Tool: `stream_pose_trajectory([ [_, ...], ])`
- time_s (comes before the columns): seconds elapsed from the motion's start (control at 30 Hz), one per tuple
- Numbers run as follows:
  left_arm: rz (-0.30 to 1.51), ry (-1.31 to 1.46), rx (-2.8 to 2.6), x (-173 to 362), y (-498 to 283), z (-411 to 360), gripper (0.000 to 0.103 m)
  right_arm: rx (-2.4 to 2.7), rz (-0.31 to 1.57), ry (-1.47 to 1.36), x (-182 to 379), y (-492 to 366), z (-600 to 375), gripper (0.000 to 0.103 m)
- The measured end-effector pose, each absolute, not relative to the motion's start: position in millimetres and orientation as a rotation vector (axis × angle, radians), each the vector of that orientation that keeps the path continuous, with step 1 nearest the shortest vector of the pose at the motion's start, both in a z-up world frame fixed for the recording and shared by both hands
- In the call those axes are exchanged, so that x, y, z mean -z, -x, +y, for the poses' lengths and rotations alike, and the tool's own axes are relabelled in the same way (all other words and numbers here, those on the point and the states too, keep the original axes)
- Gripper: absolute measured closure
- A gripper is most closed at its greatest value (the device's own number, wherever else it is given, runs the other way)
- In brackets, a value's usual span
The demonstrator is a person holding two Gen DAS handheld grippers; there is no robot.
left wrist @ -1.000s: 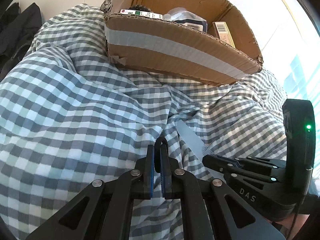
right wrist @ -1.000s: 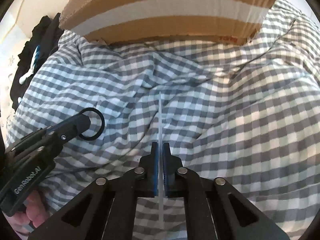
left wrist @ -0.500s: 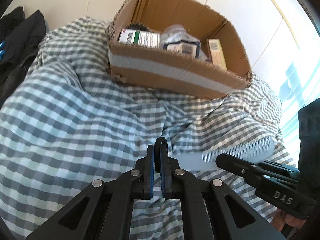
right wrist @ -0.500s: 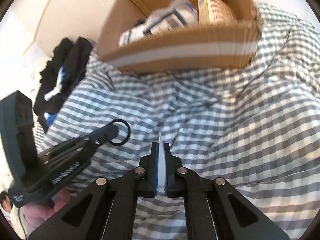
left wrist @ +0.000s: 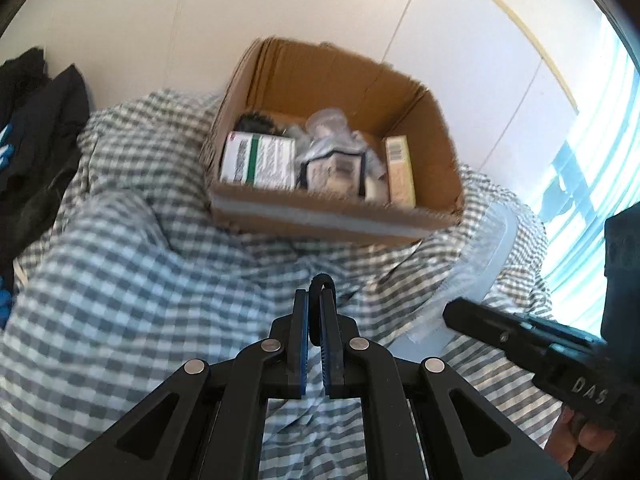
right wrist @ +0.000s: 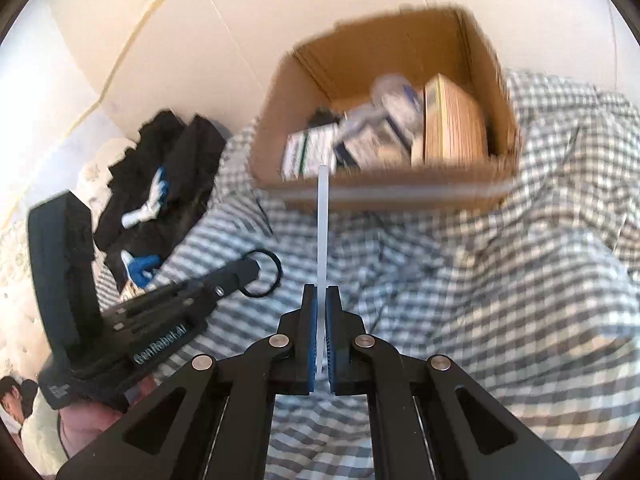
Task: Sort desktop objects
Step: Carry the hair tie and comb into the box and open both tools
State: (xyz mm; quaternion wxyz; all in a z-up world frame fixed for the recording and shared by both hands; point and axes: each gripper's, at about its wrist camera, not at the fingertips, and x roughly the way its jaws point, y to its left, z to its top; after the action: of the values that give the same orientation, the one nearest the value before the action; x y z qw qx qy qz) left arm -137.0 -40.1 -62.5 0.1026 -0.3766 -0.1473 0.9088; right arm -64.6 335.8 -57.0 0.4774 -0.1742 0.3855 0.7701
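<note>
A thin black ring [left wrist: 321, 277] pokes out above the tips of my left gripper [left wrist: 314, 298], which is shut on it. From the right wrist view the same ring [right wrist: 264, 252] hangs at the left gripper [right wrist: 250, 270]. My right gripper [right wrist: 320, 294] is shut on a translucent white comb [right wrist: 322, 220], seen edge-on and pointing at the box. In the left wrist view the comb [left wrist: 482, 256] sticks up from the right gripper [left wrist: 450, 309]. Ahead stands an open cardboard box [left wrist: 336, 216] [right wrist: 384, 194] holding several packets. Both grippers hover above the bedcover, short of the box.
A grey-and-white checked bedcover [left wrist: 120, 260] lies rumpled under everything. Dark clothes [left wrist: 36, 120] [right wrist: 168, 160] are piled at the left against the white wall. A bright window [left wrist: 580, 168] is on the right. A hand [right wrist: 92, 416] holds the left gripper.
Both grippers have risen with the ring and the comb, which was lifted off the cover. The box has dropped lower in both views and its inside now shows.
</note>
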Motion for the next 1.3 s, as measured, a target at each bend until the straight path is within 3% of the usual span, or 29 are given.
stream_pose_trajectory([
  [0.33,-0.317,0.913,-2.757,-18,197,-31,0.098,-1.895,0.757,0.348,-26,44,399,0.1],
  [0.87,-0.215,1.01,-2.844,23,344,-26,0.095,-1.786,0.787,0.485,26,23,559,0.099],
  [0.93,-0.172,1.012,-2.864,25,351,-24,0.081,-1.784,0.764,0.478,24,21,560,0.099],
  [0.97,-0.162,1.012,-2.872,25,353,-24,0.06,-1.778,0.749,0.468,22,19,558,0.096],
  [1.0,-0.161,1.005,-2.89,24,353,-24,0.032,-1.768,0.73,0.457,18,17,555,0.091],
  [1.07,-0.191,0.952,-2.948,19,347,-27,0.007,-1.749,0.692,0.415,8,11,546,0.063],
  [1.1,-0.218,0.914,-2.977,14,341,-30,0.003,-1.738,0.67,0.395,3,9,541,0.048],
  [1.23,-0.238,0.929,-2.999,-1,324,-35,0.0,-1.695,0.567,0.363,-20,7,514,0.044],
  [1.3,-0.2,0.923,-3.015,-12,313,-36,0.0,-1.677,0.535,0.335,-31,4,495,0.037],
])
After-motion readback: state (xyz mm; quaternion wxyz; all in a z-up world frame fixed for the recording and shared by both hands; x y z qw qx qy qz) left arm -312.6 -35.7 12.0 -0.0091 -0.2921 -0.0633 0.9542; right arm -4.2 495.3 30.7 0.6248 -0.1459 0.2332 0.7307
